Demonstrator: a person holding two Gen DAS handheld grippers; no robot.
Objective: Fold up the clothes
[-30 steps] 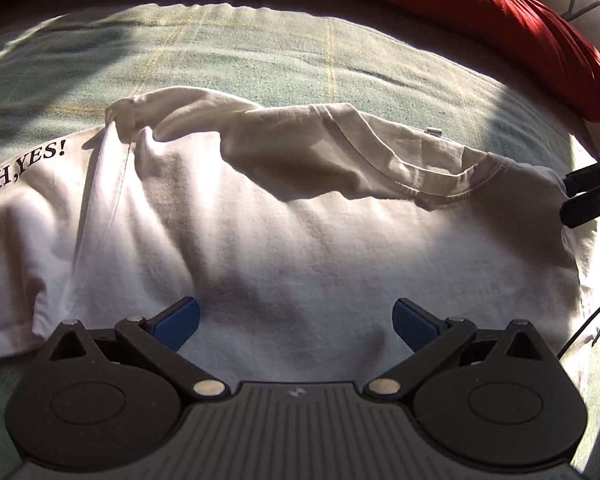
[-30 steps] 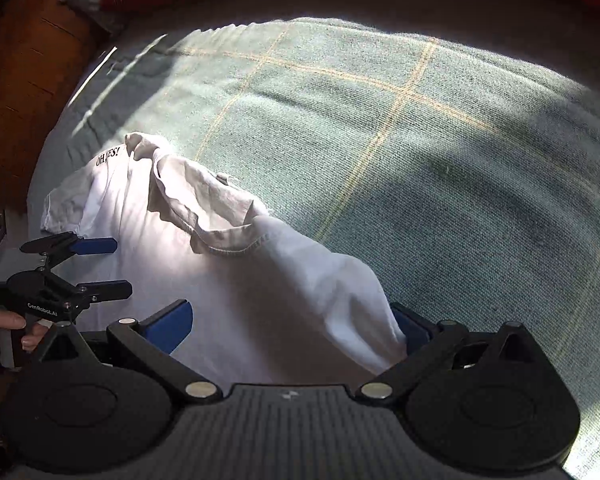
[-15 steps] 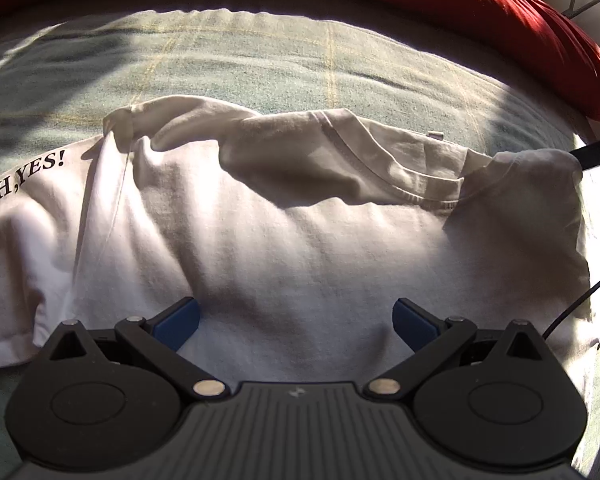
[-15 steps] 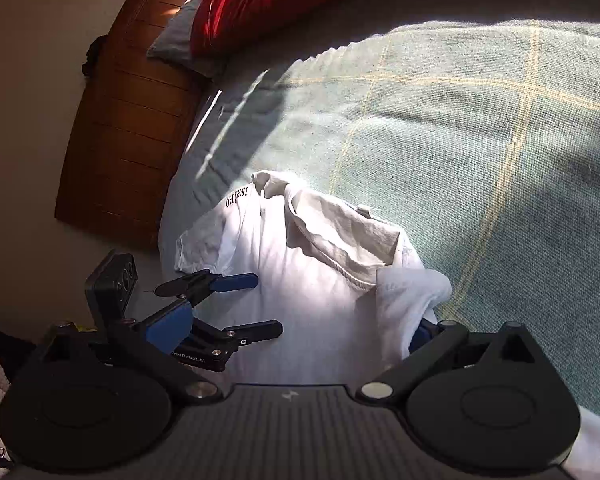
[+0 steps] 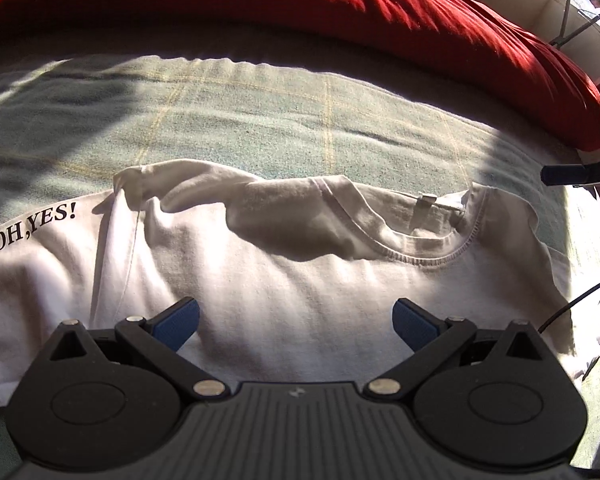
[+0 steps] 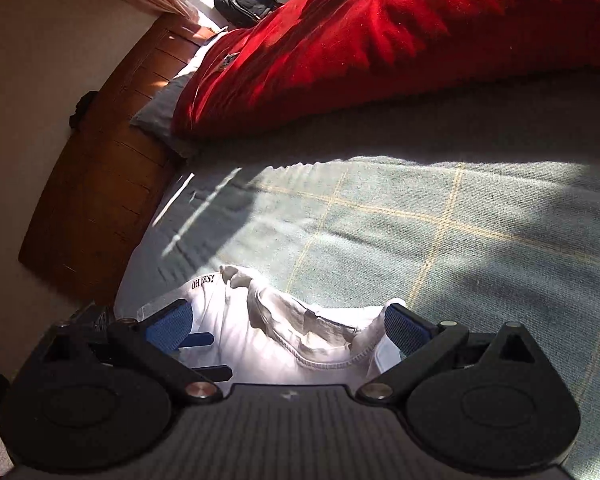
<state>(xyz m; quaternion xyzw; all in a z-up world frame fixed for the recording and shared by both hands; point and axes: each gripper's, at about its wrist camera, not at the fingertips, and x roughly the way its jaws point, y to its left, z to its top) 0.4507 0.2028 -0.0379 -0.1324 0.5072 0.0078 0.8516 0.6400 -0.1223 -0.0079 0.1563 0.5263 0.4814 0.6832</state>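
Observation:
A white T-shirt [image 5: 300, 280] with the black print "OH,YES!" [image 5: 34, 228] lies spread on the green blanket [image 5: 260, 120]. Its neckline [image 5: 420, 256] and label face up, and a fold of cloth is bunched left of the collar. My left gripper [image 5: 296, 322] hovers open over the shirt's middle with nothing between its blue pads. My right gripper [image 6: 286, 326] is open above the collar end of the shirt [image 6: 284, 344]. Cloth lies close against its right finger [image 6: 404, 328]. One finger of the right gripper [image 5: 576, 174] shows at the right edge of the left wrist view.
A red duvet [image 6: 380, 40] is heaped along the far side of the bed. A wooden headboard [image 6: 108, 168], a grey pillow [image 6: 160, 112] and a black bag [image 6: 244, 0] are on the left. A thin black cable [image 5: 572, 304] hangs at the right.
My right gripper lifted the shirt's right shoulder, then rose and tilted upward. That cloth has dropped, and the collar with its label now shows. My left gripper stayed in place.

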